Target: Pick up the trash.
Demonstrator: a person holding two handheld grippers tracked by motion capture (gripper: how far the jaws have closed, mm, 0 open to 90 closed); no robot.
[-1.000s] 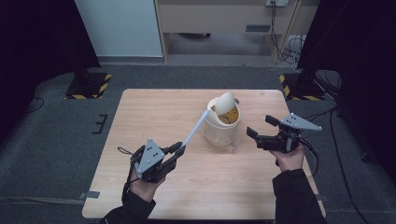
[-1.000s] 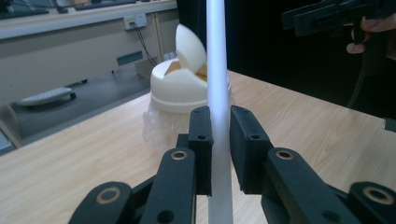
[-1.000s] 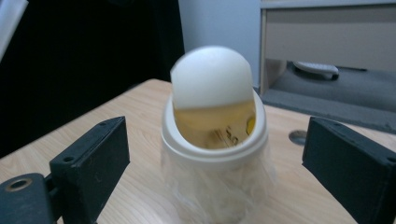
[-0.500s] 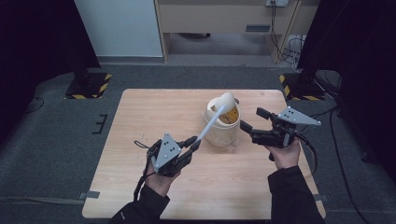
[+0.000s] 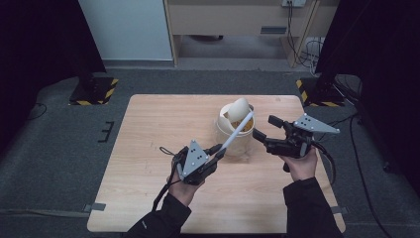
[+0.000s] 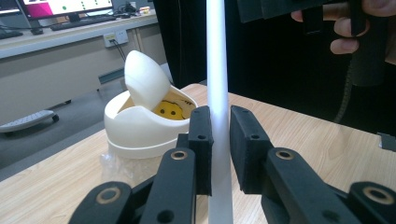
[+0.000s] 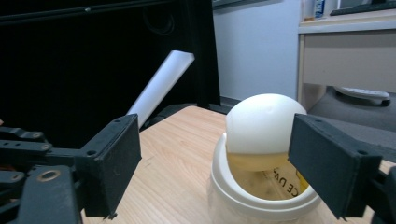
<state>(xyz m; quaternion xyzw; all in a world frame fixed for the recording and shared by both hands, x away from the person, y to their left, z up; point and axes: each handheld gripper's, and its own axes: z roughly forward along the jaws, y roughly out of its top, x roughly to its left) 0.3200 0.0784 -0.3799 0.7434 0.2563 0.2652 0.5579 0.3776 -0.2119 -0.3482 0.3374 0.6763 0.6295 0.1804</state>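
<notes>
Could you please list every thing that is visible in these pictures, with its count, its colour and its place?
Table: one, light wood, in the middle of a grey carpeted floor.
Bin: one, cream-white, small, with a tilted dome-shaped swing lid and yellow contents inside, on the table's far middle.
Stick: one, white, long and thin, clamped in the left gripper, pointing toward the bin's opening.
Stand bases: two, black with yellow stripes, on the floor at the table's far corners.
Desk: one, beige, behind the table.
Left gripper: one, black, shut on the stick, over the table's near middle.
Right gripper: one, black, jaws apart, beside the bin.
Hands: two, dark sleeves, from the near edge.
</notes>
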